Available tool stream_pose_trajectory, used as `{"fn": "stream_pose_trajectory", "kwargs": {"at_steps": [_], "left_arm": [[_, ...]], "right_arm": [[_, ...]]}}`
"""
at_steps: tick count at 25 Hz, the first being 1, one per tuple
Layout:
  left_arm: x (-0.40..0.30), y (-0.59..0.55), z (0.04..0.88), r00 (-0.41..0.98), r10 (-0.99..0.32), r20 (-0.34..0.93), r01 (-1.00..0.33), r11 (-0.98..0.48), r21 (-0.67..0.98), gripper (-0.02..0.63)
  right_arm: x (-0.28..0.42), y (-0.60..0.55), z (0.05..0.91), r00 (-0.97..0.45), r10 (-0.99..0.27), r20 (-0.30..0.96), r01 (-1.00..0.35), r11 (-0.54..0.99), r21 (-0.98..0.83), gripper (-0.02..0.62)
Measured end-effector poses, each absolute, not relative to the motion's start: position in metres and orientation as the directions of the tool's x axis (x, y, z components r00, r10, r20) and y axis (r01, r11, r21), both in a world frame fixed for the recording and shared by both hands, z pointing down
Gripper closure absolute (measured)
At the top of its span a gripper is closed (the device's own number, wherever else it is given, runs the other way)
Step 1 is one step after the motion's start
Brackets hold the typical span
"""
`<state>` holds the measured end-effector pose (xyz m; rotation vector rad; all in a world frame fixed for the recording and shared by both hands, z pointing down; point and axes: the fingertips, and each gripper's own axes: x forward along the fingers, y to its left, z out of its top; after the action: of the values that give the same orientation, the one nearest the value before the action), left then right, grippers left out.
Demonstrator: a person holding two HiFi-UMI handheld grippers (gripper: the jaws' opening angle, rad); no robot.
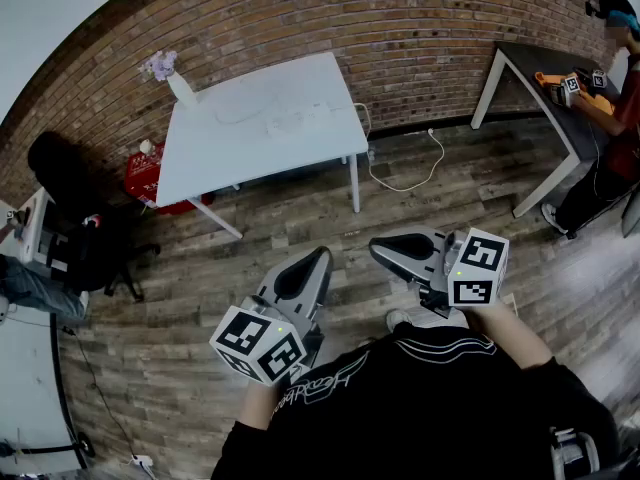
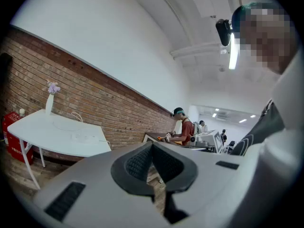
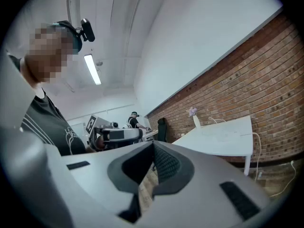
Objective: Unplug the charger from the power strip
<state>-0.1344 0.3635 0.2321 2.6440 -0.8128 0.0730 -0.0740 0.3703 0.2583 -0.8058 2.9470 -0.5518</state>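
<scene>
White oblong plastic power strip (image 1: 300, 120) lies flat on the white table (image 1: 200, 163) — right of centre — its charger too small to make out.

Counts:
2 grippers at 6 o'clock: left gripper (image 1: 320, 255), right gripper (image 1: 377, 247). 2 tables: white table (image 1: 250, 158) 12 o'clock, dark table (image 1: 560, 118) 2 o'clock. 1 vase (image 1: 182, 88), 1 power strip (image 1: 300, 120).

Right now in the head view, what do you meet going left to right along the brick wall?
Black office chair → white vase with purple flowers → white power strip on the white rectangular table → looping white cable → dark grey table.
</scene>
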Motion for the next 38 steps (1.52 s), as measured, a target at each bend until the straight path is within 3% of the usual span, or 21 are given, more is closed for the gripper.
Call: {"fn": "stream_pose_trajectory", "kwargs": {"at_steps": [22,38], "left_arm": [[-0.164,0.366,0.221,0.82,-0.559,0.121,-0.565,-0.759,0.322,0.603],[-0.13,0.27,0.254,0.785,-0.591,0.183,-0.611,-0.693,0.384,0.601]], "right_arm": [[-0.087,0.368,0.25,-0.824,-0.565,0.046,-0.543,0.764,-0.35,0.597],[-0.047,0.276,0.281,-0.843,-0.537,0.039,-0.494,0.744,-0.45,0.597]]}}
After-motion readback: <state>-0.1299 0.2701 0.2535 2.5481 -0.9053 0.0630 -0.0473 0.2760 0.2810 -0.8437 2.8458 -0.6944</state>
